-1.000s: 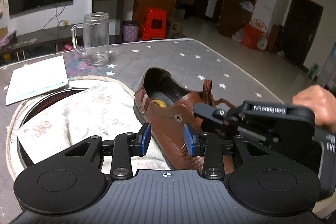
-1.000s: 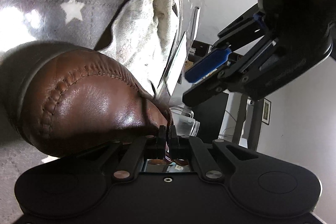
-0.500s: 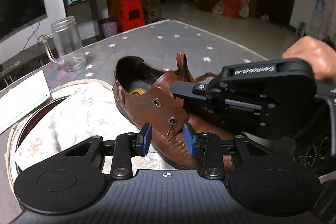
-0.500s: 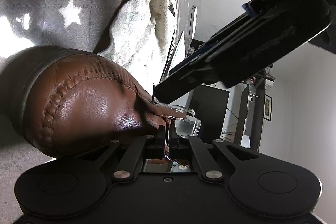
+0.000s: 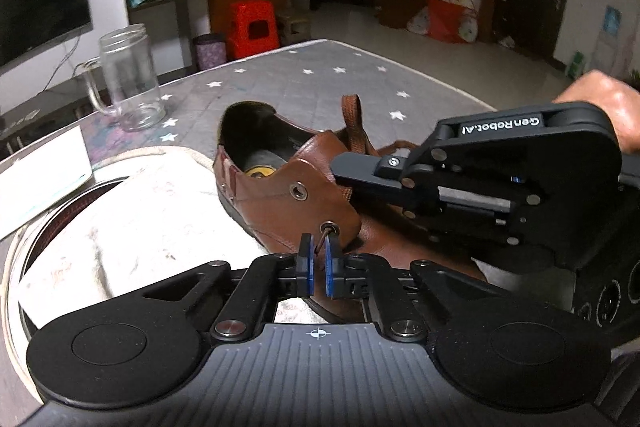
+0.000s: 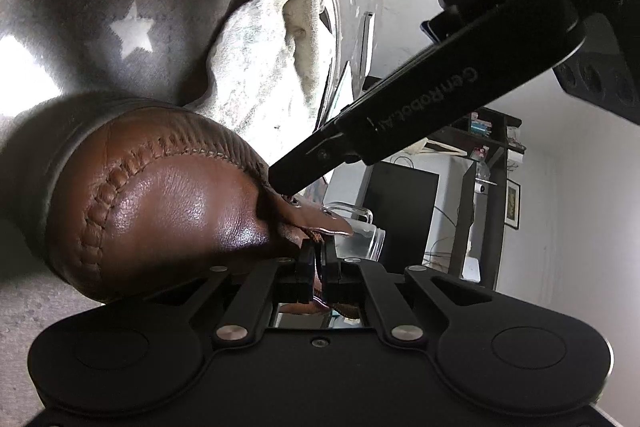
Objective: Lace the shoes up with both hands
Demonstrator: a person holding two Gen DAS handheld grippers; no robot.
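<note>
While I am working at the near edge of the grey star-printed table (image 5: 304, 83), my left gripper (image 5: 317, 259) is pinching the brown lace tip (image 5: 322, 241) poking out of the lower eyelet (image 5: 329, 227) of the brown leather shoe (image 5: 280, 195). My right gripper (image 6: 318, 259) is clamping lace under the opposite flap. I judge the next move is drawing the tip through, slowly.

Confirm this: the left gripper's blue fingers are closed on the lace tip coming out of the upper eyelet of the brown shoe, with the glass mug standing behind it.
Not quite. In the left wrist view the left gripper pinches the lace tip at the lower eyelet, nearer the toe; the upper eyelet is empty. The brown shoe and glass mug are as stated.
</note>
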